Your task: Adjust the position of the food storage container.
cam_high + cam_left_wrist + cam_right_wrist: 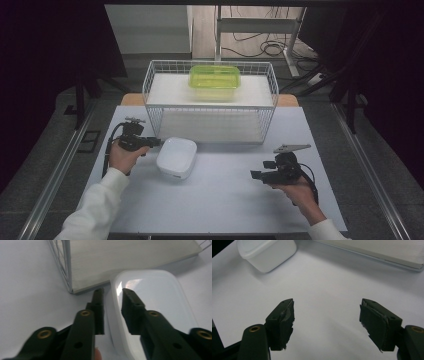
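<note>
A white lidded container (176,157) sits on the white table left of centre, just in front of the wire basket. My left gripper (157,142) reaches its far left corner from the left. In the left gripper view the jaws (112,293) stand narrow astride the rim of the container (155,302), one outside the wall and one over the lid, with thin gaps showing. My right gripper (255,174) hovers at the right, pointing left, jaws wide open (327,312) and nothing between them. The container (265,252) lies far off at the top left of the right gripper view.
A white wire basket (210,106) stands at the back of the table on a pale board (125,257). A green translucent lidded box (214,77) rests on its upper shelf. Bare tabletop (225,195) stretches between the two hands.
</note>
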{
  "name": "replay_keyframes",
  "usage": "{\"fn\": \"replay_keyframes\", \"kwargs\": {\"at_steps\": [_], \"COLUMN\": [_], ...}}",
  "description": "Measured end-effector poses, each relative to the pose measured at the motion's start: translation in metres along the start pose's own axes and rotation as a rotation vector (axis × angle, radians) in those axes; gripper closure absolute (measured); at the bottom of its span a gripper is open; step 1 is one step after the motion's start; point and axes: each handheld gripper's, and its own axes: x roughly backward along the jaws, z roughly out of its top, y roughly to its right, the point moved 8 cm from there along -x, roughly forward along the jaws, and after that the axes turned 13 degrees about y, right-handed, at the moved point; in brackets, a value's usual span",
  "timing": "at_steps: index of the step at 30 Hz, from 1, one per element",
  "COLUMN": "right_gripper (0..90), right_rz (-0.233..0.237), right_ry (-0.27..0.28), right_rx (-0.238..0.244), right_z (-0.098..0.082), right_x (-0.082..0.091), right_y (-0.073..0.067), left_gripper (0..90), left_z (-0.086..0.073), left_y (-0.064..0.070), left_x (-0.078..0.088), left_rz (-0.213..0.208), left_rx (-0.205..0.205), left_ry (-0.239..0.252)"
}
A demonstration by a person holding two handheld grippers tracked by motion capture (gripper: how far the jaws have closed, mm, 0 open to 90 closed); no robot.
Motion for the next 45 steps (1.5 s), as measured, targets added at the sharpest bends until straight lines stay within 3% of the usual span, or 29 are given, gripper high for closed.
{"fn": "replay_keyframes", "kwargs": {"at_steps": [5,10,19,24,29,30,41,45], "right_gripper": [27.7,27.4,27.2,27.2,27.2,27.2,27.1,27.1], "right_rz": [-0.006,-0.005,-0.006,-0.007,0.005,0.005,0.005,0.005], "right_ry": [-0.008,-0.013,-0.024,-0.025,-0.026,-0.027,-0.025,-0.025], "right_rx": [0.0,0.0,0.005,0.006,0.002,0.002,-0.003,-0.004], "right_z": [-0.002,-0.003,-0.006,-0.006,-0.006,-0.006,-0.006,-0.006], "right_x": [-0.001,-0.002,-0.003,-0.003,-0.004,-0.004,-0.003,-0.003], "right_y": [0.002,0.002,0.004,0.003,0.0,0.0,0.0,-0.001], "left_gripper": [89.6,90.0,90.0,90.0,90.0,90.0,90.0,90.0], "left_z": [-0.003,-0.002,-0.003,-0.003,-0.004,-0.004,-0.007,-0.013], "left_y": [-0.009,-0.007,-0.001,0.006,0.024,0.029,0.085,0.111], "left_x": [-0.01,-0.02,-0.033,-0.037,-0.044,-0.047,-0.065,-0.068], "left_rz": [0.022,0.027,0.02,-0.015,-0.063,-0.065,-0.173,-0.234], "left_rx": [-0.02,-0.069,-0.091,-0.081,-0.117,-0.106,-0.174,-0.206], "left_ry": [-0.031,-0.067,-0.102,-0.101,-0.112,-0.104,-0.137,-0.163]}}
